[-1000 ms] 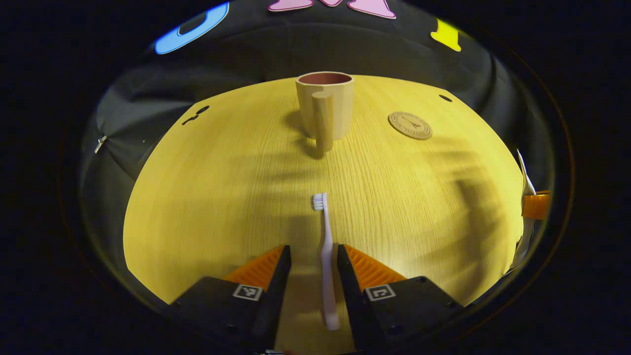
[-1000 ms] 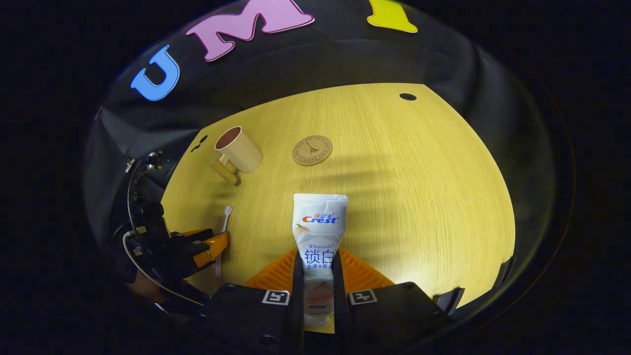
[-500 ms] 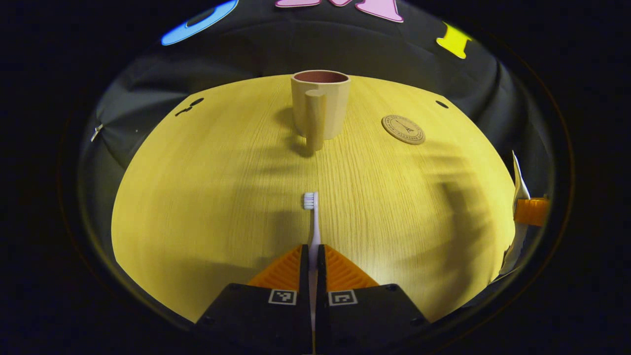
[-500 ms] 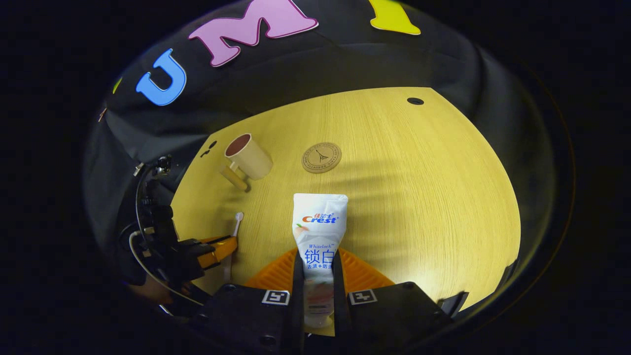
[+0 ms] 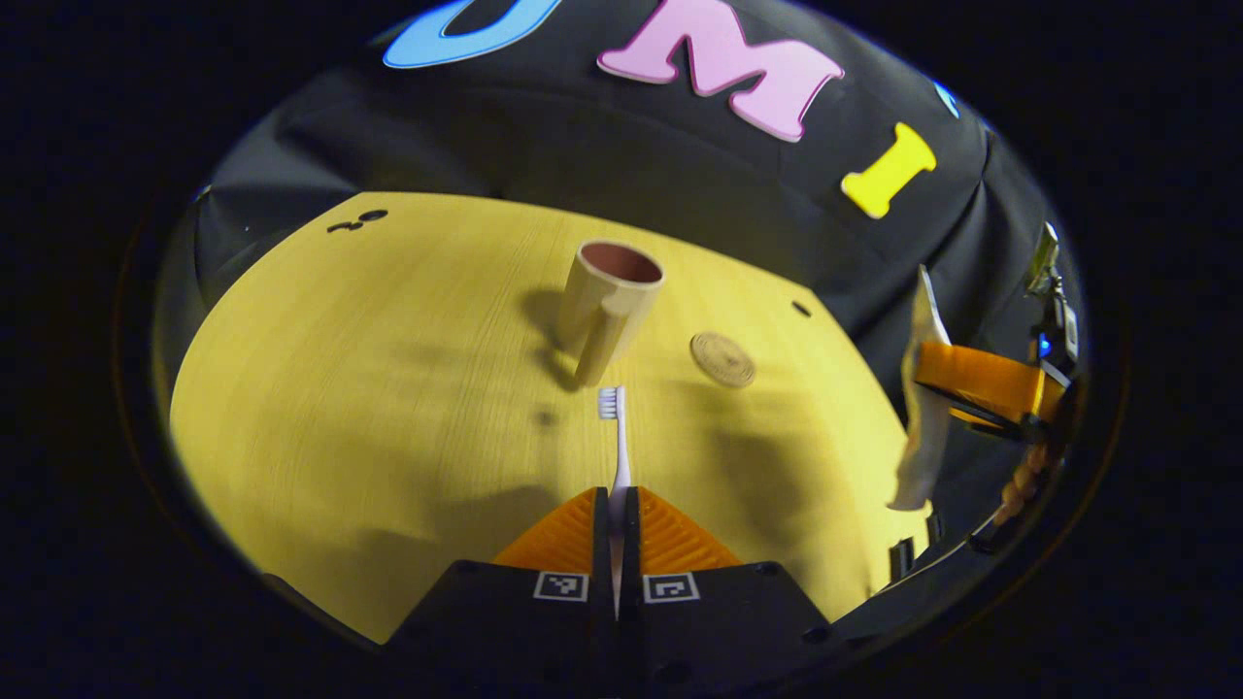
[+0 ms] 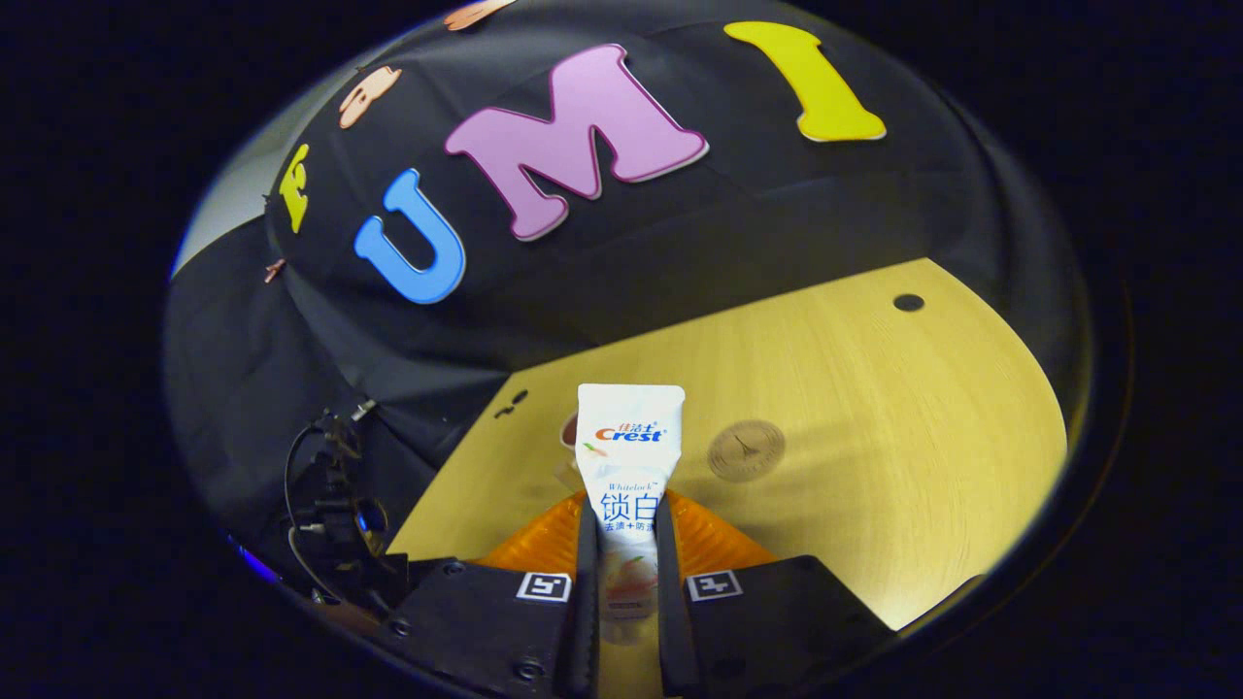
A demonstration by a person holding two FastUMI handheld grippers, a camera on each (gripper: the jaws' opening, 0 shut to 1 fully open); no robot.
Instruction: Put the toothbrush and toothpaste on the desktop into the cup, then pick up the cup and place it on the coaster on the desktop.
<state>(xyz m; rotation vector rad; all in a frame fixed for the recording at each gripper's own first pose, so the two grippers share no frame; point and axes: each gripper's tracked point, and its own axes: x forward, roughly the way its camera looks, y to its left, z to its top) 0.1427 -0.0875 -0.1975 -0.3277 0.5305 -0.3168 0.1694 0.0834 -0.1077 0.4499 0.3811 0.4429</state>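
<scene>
My left gripper [image 5: 616, 495] is shut on the handle of a white toothbrush [image 5: 612, 413], held above the wooden desktop [image 5: 369, 388] with its bristle head pointing toward the beige cup [image 5: 607, 296]. The cup stands upright, handle toward me, and the round coaster [image 5: 722, 359] lies to its right. My right gripper [image 6: 626, 505] is shut on a white toothpaste tube [image 6: 629, 437], raised off the desk. The tube hides most of the cup [image 6: 567, 429] behind it; the coaster [image 6: 746, 449] lies to the right. In the left gripper view the tube [image 5: 923, 417] hangs at the right edge.
The desktop [image 6: 923, 427] has a small dark hole [image 6: 908, 302] near its far right corner and dark marks [image 5: 354, 221] at the far left. The black cloth wall stands close behind the desk. Cabled hardware of the other gripper [image 6: 335, 505] shows at lower left.
My left gripper closed on the toothbrush, then rose and tilted. My right gripper lifted the toothpaste higher, so the wall now takes up more of its view.
</scene>
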